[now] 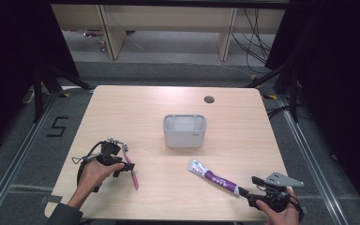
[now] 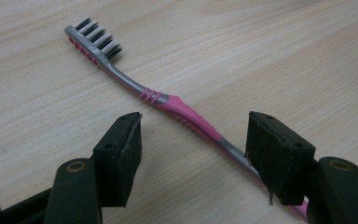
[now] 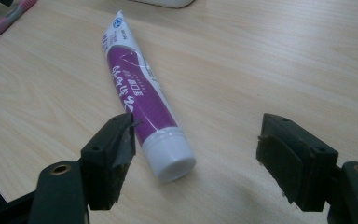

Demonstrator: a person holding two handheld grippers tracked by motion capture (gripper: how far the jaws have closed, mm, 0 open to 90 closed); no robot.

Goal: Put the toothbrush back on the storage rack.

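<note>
Toothbrush (image 2: 186,114) and toothpaste tube (image 3: 140,93) lie flat on the desk (image 1: 136,101), the brush near its left edge, the tube toward the near right corner, with a grey holder (image 1: 184,131) standing at the middle. The left gripper (image 2: 193,149) straddles the brush handle with jaws spread, pads clear of it. The right gripper (image 3: 196,154) is also released, its cap-end target just inside the left jaw. Judged the reach-and-grasp step: next each gripper needs centring, then closing.
</note>
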